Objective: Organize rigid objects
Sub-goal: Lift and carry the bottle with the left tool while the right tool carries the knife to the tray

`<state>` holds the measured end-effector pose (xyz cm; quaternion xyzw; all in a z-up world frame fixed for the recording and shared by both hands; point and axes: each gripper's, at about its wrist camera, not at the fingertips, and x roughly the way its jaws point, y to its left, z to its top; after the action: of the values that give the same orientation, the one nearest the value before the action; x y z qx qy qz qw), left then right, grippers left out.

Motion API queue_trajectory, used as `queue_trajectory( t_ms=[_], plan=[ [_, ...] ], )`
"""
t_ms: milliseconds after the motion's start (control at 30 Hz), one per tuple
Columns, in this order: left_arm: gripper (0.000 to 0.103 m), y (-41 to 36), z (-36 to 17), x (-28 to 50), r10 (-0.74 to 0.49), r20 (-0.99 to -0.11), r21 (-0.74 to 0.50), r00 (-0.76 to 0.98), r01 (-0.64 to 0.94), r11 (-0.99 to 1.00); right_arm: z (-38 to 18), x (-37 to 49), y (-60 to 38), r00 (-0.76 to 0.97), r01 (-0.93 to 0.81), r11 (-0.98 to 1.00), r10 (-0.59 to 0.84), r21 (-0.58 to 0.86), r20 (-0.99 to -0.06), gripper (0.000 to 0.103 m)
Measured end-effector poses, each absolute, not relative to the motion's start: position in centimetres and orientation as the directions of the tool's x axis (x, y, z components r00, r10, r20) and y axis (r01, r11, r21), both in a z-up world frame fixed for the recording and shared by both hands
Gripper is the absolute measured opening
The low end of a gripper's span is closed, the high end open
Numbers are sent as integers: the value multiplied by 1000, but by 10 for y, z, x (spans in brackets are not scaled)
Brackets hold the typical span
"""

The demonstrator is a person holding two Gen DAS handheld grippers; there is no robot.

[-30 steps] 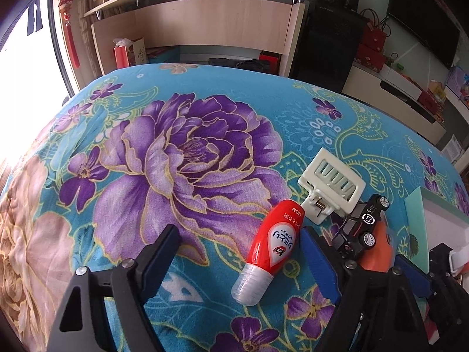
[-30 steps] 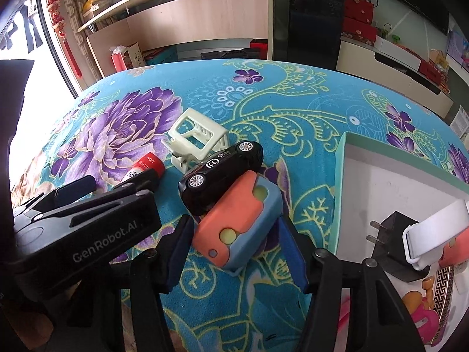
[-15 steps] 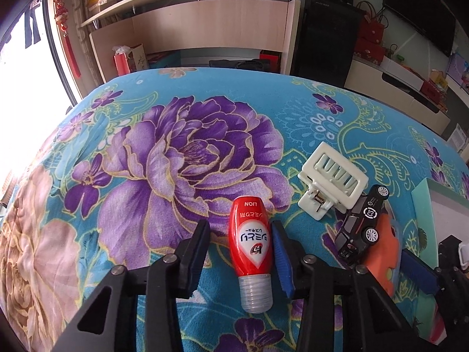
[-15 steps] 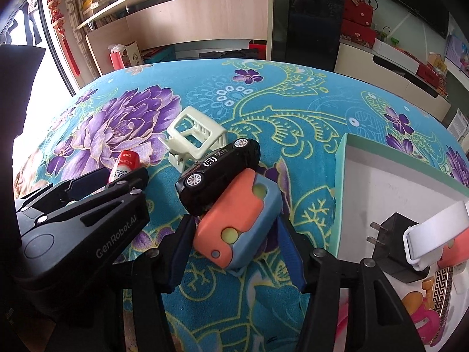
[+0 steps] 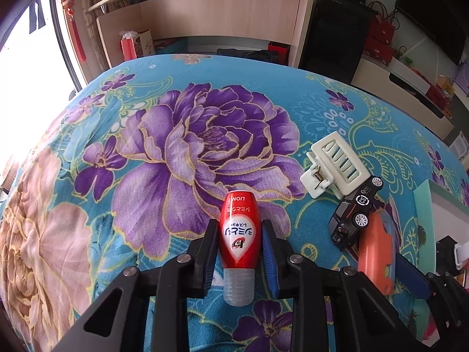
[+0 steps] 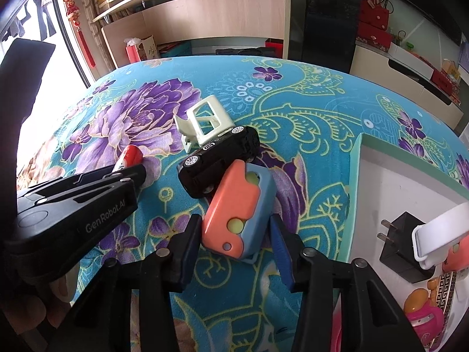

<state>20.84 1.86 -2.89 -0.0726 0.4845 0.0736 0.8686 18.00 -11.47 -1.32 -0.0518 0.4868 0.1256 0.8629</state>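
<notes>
Inside green-rimmed tray, black plug, white clip

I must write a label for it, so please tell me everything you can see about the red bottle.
The red bottle is small, glossy and plastic-looking, barrel-shaped, with a ribbed clear cap and a white label panel with printed characters and "LION" near its base. It lies on the flowered blue cloth, cap toward the camera. The left gripper is shut on its body, one pad on each side. Nothing else touches it.
</notes>
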Motion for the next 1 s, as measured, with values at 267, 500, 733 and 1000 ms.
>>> queue_trajectory(
  t_ms=[267,500,733,1000],
  plan=[
    [31,15,-29,208,76,-854,-33,515,-200,979,-15,182,-109,513,-265,964,129,-14,-848,48],
    [31,15,-30,209,76,-854,-34,515,-201,979,-18,183,-104,529,-260,964,88,-62,-844,47],
    [31,15,-30,209,83,-854,-25,514,-200,979,-20,183,-102,538,-263,962,78,-79,-840,47],
    [31,16,-29,208,75,-851,-35,520,-198,980,-18,183,-105,538,-252,966,95,-53,-838,47]
  ],
)
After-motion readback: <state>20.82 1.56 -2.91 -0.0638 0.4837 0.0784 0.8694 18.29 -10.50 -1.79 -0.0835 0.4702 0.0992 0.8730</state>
